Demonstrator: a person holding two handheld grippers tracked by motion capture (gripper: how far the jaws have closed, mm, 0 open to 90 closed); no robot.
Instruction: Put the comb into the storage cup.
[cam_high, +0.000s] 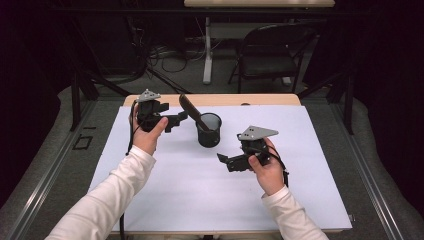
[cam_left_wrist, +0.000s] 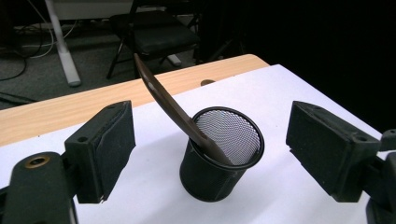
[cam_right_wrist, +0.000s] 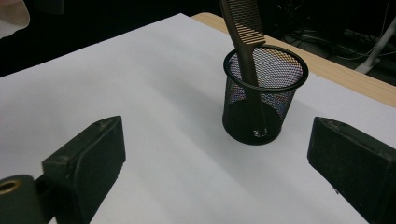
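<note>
A black mesh cup (cam_high: 209, 130) stands upright on the white sheet (cam_high: 200, 190) covering the bench (cam_high: 270, 99), toward the far edge, with a brown comb (cam_high: 190, 111) propped inside it. The comb leans up and away over the rim toward the left claw (cam_high: 181, 118), its lower end down in the cup; in the right gripper view its teeth (cam_right_wrist: 250, 23) show above the rim.

The left claw, held level in the person's left hand (cam_high: 148, 135), sits just beside the comb's upper end, jaws spread wide with nothing between them; in the left gripper view the cup (cam_left_wrist: 220, 154) and comb (cam_left_wrist: 173, 108) lie in the open gap, apart from both pads. The right claw (cam_high: 224, 161), in the right hand (cam_high: 267, 167), hangs near the cup on its near right side, jaws likewise spread and empty, the cup (cam_right_wrist: 261, 95) ahead of them.

The sheet around the cup is bare. Beyond the bench stand a black folding chair (cam_high: 272, 52), a white table leg (cam_high: 207, 50) and loose cables (cam_high: 167, 52) on the grey floor.
</note>
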